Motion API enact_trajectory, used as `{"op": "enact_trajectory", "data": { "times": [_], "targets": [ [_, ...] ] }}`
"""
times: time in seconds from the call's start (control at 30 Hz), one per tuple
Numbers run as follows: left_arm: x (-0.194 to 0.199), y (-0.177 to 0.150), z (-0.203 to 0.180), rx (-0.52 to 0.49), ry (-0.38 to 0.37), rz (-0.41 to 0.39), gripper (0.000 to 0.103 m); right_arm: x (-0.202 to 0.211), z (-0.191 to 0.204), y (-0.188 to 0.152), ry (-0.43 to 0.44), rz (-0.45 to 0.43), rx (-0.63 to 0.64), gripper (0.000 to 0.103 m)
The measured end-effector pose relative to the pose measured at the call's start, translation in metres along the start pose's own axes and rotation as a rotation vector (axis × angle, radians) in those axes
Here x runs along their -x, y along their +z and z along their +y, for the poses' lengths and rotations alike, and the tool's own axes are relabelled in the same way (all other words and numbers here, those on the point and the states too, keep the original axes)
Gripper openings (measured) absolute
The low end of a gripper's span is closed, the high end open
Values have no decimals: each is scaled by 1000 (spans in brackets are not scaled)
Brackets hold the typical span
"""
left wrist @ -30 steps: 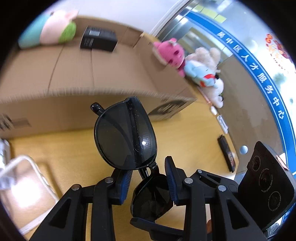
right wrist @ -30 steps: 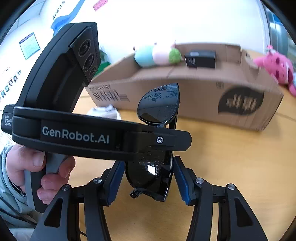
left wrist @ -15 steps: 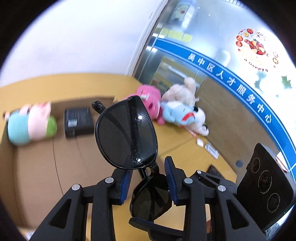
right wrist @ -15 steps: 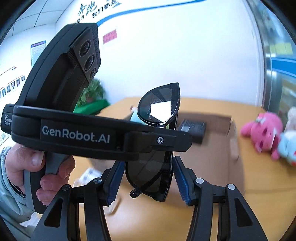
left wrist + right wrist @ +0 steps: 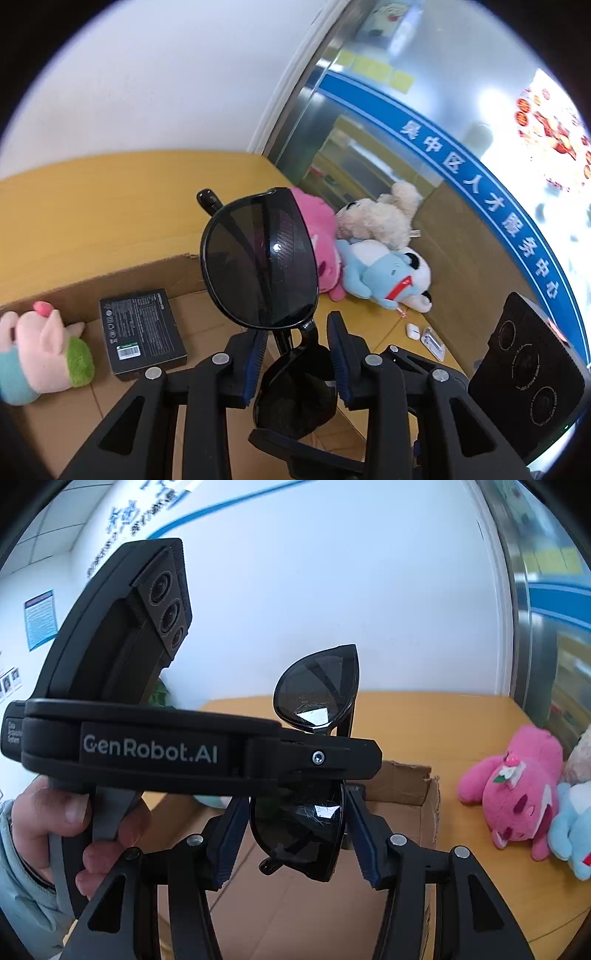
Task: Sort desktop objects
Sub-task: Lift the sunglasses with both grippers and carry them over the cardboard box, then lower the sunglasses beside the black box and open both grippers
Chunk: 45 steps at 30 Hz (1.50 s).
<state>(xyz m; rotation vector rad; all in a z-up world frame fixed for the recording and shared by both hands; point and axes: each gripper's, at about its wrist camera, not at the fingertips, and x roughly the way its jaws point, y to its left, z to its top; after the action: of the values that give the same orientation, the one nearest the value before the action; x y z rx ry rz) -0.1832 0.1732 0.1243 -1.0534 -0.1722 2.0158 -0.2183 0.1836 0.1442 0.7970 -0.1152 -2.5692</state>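
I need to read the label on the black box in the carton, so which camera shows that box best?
The left wrist view: the black box lies flat in the cardboard carton, printed face up and unobstructed. In the right wrist view only a sliver shows behind the sunglasses.

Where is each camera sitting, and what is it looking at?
Left wrist: sits on the left gripper, looking along its fingers at the sunglasses, the cardboard box and plush toys; the left jaws are closing on the sunglasses.
Right wrist: sits on the right gripper, looking at the sunglasses, the left gripper crossing in front, and the hand holding it.
Both views share the sunglasses, the box and the pink plush toy.
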Motion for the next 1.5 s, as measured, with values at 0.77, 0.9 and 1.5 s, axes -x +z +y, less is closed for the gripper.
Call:
{"op": "enact_trajectory", "data": {
  "times": [0.77, 0.9, 1.5],
  "targets": [
    [-161, -2, 110, 307, -20, 330, 44, -163, -108, -34, -154, 458, -168, 51],
    [-155, -2, 113, 313, -20, 332, 47, -167, -104, -34, -183, 467, -161, 51],
    [-41, -9, 99, 211, 89, 121, 51, -140, -88, -43, -300, 430, -96, 80]
  ]
}}
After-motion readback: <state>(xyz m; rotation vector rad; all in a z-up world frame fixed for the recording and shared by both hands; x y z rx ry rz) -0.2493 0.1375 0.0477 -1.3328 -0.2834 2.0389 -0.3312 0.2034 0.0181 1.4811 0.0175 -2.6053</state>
